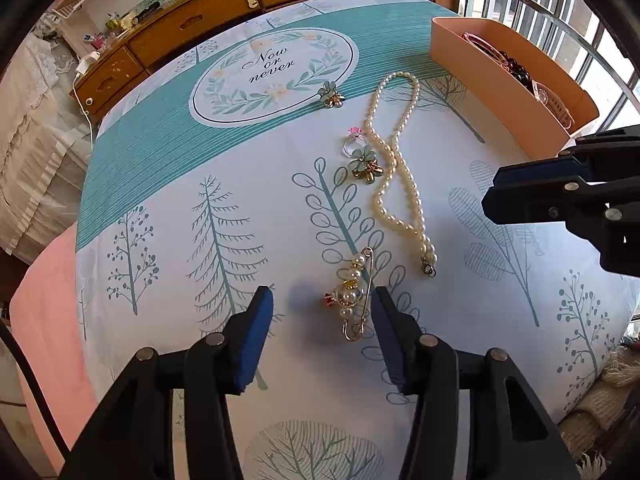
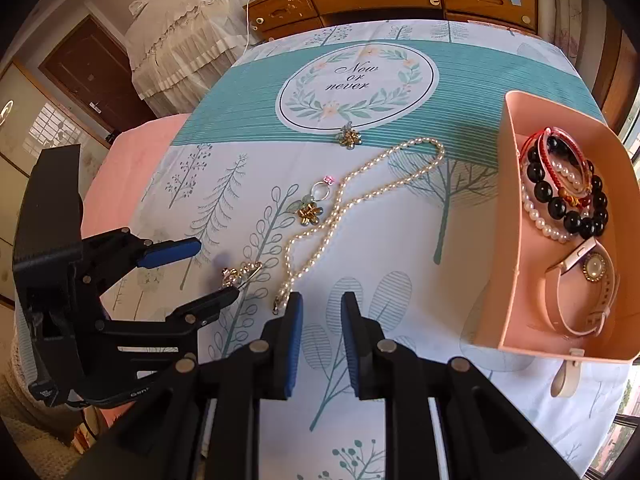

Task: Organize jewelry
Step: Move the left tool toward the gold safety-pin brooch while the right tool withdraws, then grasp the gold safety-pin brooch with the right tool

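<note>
Left tongs (image 1: 322, 320) gape wide, empty, straddling the pearl brooch (image 1: 354, 294) on the cloth; right tongs (image 2: 318, 334) narrowly parted, empty. We should descend squarely and pinch the bead cluster, not the thin pin.

You get bright daylight from the barred window (image 1: 560, 12) on the right, soft shadows falling leftward beside the pearl brooch (image 1: 352, 296), sharp focus across the printed cloth (image 1: 180, 184), and heavy fisheye bending with black vignetting at every corner.
</note>
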Motion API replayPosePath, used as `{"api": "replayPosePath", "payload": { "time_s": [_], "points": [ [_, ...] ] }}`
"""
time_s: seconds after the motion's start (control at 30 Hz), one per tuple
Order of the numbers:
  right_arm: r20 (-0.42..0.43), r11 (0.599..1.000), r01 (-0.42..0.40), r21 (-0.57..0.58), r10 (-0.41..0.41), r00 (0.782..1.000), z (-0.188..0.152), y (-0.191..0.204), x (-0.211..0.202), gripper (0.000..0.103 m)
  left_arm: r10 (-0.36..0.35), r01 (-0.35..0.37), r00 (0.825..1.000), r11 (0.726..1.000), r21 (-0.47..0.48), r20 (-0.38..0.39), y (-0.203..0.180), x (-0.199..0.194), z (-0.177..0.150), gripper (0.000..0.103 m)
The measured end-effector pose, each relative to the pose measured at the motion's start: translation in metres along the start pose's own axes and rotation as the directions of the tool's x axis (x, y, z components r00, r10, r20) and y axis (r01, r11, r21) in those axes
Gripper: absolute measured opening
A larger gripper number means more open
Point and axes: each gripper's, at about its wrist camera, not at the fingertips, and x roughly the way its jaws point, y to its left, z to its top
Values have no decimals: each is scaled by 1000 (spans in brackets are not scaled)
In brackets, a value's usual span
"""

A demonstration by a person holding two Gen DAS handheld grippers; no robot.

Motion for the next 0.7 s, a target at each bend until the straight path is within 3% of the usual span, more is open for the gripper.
{"api": "replayPosePath", "payload": {
  "time_s": [0.27, 0.37, 0.5, 0.7],
  "points": [
    [-6, 1000, -4, -3, 4, 1000, 1, 0, 6, 20, -36, 36, 999, 999, -21, -25, 5, 5, 2, 30],
    [-7, 1000, -4, 1, 4, 1000, 1, -1, 7, 20, -62, 61, 997, 998, -35, -35, 8, 7, 2, 17],
    [-10, 1000, -4, 6, 4, 1000, -1, -3, 10, 20, -91, 89, 995, 994, -69, -34, 15, 7, 3, 10],
    [-16, 1000, -4, 0, 4, 1000, 0, -3, 12, 20, -120, 120, 993, 987, -110, 4, 26, -5, 5, 9]
  ]
}}
